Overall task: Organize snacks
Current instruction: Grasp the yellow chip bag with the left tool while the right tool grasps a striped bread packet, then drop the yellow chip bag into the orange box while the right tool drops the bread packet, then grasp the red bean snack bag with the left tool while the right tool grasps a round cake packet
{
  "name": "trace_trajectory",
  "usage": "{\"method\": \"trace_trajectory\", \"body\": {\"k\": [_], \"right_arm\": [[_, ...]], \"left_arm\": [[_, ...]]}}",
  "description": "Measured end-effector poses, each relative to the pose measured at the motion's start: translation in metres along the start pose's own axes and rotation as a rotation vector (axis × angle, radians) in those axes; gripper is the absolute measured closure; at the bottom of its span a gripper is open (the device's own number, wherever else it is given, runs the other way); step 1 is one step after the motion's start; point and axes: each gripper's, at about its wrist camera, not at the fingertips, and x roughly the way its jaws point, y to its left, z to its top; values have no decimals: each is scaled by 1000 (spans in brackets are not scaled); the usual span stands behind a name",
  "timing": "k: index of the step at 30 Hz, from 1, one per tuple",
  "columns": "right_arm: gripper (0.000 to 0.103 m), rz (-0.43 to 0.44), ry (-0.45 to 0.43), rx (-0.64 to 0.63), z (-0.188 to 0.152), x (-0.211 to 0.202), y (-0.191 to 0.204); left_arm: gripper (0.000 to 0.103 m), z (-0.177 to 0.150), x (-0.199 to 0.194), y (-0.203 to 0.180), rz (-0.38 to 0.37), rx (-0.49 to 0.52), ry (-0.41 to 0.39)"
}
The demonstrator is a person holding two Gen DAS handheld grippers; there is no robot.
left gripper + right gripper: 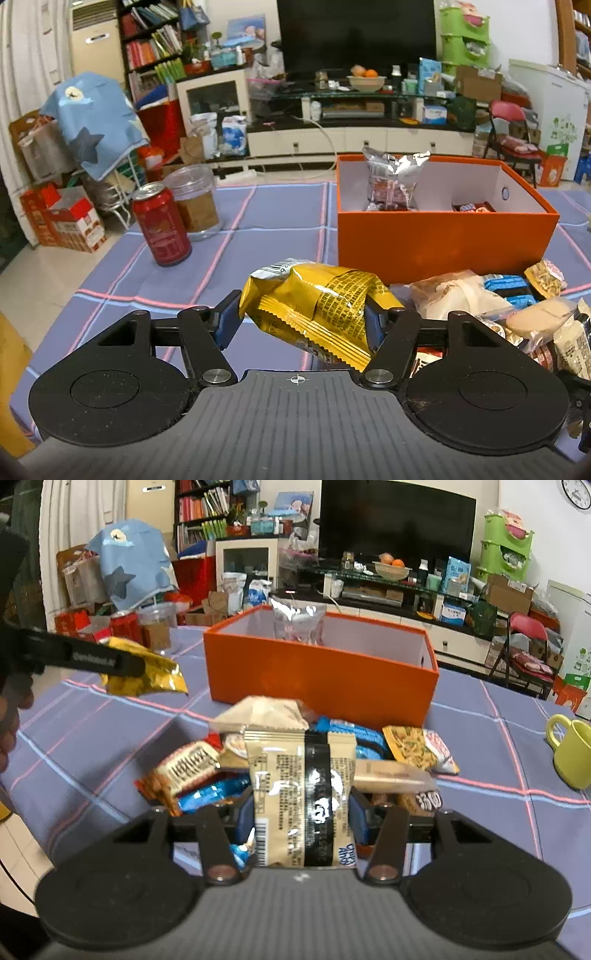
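Observation:
My left gripper [301, 317] is shut on a yellow snack packet [325, 306], held crumpled and tilted above the cloth. The right wrist view shows the same packet [147, 675] off to the left, in front of the orange box [317, 675]. My right gripper [301, 812] is shut on a beige cookie packet with a black band [295, 782], lifted just over the pile of loose snacks [207, 771]. In the left wrist view the orange box [443, 240] stands open, with a silver packet [395, 177] upright inside and a dark packet [474, 208] lying low in it.
A red can [160, 225] and a clear plastic cup [195, 199] stand at the far left of the blue checked tablecloth [258, 221]. A yellow-green mug [572, 753] sits at the right. The table's left edge drops to the floor.

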Motion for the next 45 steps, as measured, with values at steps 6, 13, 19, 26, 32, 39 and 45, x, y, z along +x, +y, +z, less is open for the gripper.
{"method": "trace_trajectory", "body": {"k": [6, 13, 19, 26, 32, 39, 45], "right_arm": [[51, 8, -33, 15, 10, -7, 1], [51, -7, -85, 55, 37, -12, -18], [51, -18, -117, 127, 73, 5, -52], [50, 5, -98, 197, 145, 80, -82], [29, -30, -162, 221, 146, 58, -104], [28, -106, -118, 182, 44, 12, -132], [28, -74, -39, 90, 6, 6, -120]], "left_arm": [[64, 5, -9, 1, -26, -21, -22], [65, 26, -26, 10, -60, -77, -81], [65, 66, -13, -3, -79, -78, -128], [56, 124, 64, -52, -117, -68, -114], [38, 105, 43, -35, -128, -95, -142], [43, 31, -3, 3, -142, -127, -54], [42, -15, -7, 6, -157, -75, -18]]}}
